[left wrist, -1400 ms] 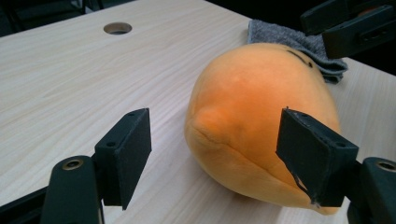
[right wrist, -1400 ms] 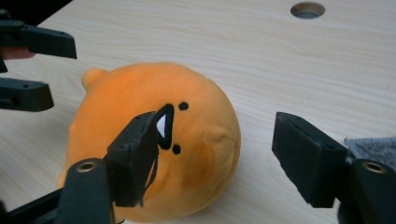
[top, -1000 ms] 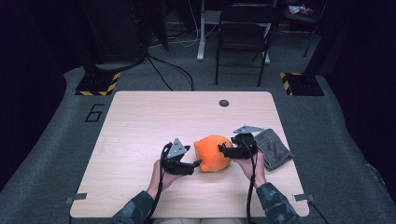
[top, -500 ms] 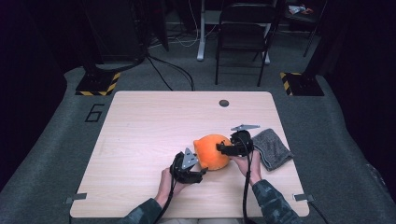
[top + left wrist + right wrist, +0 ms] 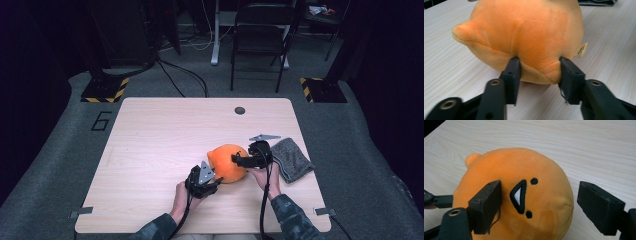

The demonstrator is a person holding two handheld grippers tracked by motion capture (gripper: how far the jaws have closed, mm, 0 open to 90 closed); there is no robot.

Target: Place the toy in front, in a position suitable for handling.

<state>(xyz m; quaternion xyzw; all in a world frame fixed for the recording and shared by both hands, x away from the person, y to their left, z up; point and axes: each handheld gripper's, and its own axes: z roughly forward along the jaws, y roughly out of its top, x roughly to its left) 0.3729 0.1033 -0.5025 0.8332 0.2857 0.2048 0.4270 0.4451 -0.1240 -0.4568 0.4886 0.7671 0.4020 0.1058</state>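
Note:
An orange round plush toy with a stitched face lies on the wooden table, right of centre and near the front. My left gripper is at its near left side. In the left gripper view its jaws have just been closing and now pinch a bulge at the bottom of the plush, so the left gripper is shut on it. My right gripper reaches over the toy from the right. Its jaws have just been opening: the right gripper stands open across the plush's face.
A folded grey cloth lies just right of the right hand, near the table's right edge. A round cable hole sits at the table's back. A black chair stands on the floor behind.
My left gripper moved right and down to the plush and closed on its lower edge. The right gripper stayed at the toy and its jaws spread wider.

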